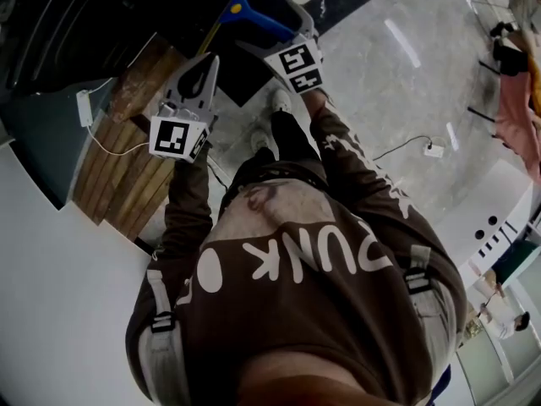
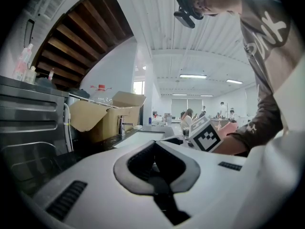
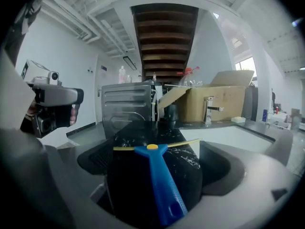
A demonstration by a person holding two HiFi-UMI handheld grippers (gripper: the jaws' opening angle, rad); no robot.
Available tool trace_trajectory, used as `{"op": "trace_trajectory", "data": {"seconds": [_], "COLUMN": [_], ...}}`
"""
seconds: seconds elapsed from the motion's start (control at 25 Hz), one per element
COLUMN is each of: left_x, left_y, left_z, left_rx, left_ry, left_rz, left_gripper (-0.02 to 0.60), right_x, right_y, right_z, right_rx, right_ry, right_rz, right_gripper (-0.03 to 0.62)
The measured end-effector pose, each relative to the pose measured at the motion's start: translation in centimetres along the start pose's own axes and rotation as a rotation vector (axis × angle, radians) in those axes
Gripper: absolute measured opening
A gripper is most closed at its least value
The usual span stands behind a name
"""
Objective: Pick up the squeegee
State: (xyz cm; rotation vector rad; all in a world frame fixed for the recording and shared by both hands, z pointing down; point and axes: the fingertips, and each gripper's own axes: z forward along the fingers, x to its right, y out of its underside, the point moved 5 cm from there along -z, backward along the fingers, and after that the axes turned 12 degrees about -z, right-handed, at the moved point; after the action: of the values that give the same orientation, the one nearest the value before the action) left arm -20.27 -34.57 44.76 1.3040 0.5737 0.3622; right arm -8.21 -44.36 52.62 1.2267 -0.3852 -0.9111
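A blue-handled squeegee with a yellow blade lies on a black counter, its handle pointing back at me. My right gripper is open, one jaw on each side of the squeegee, and neither pad touches it. In the head view the squeegee shows as a blue bar just ahead of the right gripper. My left gripper hangs to the left of it, its jaws meeting in a point. In its own view the left gripper is shut and holds nothing.
Behind the squeegee stand a steel appliance, an open cardboard box and a faucet over a white sink. Dark wooden stairs run overhead. A white power strip lies by the wooden boards.
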Motion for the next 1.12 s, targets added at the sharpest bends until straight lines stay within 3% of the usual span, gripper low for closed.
{"op": "trace_trajectory", "data": {"seconds": [0.28,0.52,0.68,1.12], "left_x": [-0.1,-0.3,-0.2,0.1], "left_y": [0.0,0.0,0.1,-0.4], "left_z": [0.2,0.1,-0.1,0.0], "left_rx": [-0.003,-0.001,0.002,0.016], "left_ry": [0.000,-0.002,-0.001,0.003], "left_rz": [-0.005,-0.011,-0.015,-0.016], "left_gripper": [0.002,0.002,0.002,0.002], "right_x": [-0.5,0.1,0.1,-0.4], "right_y": [1.5,2.6,2.9,4.1], "right_z": [2.1,2.9,3.1,3.8], "right_rx": [-0.101,-0.200,-0.238,-0.387], "right_ry": [-0.008,0.016,0.030,0.036], "right_rz": [0.012,0.063,0.077,-0.015], "right_gripper": [0.521,0.403,0.377,0.233]}}
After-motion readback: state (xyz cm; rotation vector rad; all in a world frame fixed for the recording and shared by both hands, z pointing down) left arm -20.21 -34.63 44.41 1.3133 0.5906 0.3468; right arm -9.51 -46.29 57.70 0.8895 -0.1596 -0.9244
